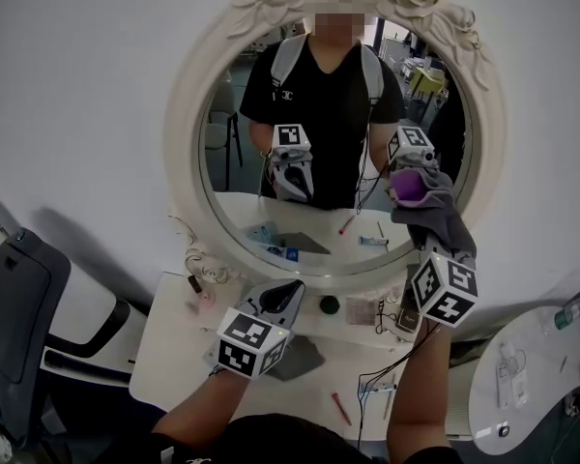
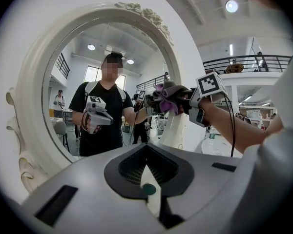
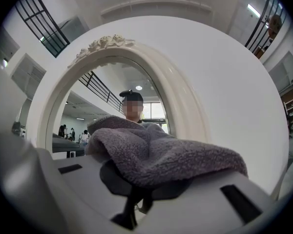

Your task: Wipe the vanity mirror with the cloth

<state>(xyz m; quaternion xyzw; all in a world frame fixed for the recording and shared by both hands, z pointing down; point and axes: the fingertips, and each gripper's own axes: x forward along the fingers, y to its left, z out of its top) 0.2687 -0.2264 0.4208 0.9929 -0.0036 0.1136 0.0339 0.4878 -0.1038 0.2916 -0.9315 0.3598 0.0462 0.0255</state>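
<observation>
Right claw (image 1: 437, 259), from the head view, clenched the grey cloth (image 1: 435, 213) at the vanity mirror (image 1: 242, 162)'s right side, above cables (image 1: 372, 390) and a red pen (image 1: 340, 409) on the tabletop (image 1: 169, 356). Left gripper view: left claw (image 2: 149, 193) closed, empty, nearer. Right gripper view: loosely draped cloth risked slipping, or snagging the carved frame (image 3: 183, 106).

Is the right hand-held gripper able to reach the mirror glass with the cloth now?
Probably yes: the right hand-held gripper holds the cloth up by the mirror glass; nothing stands between.
</observation>
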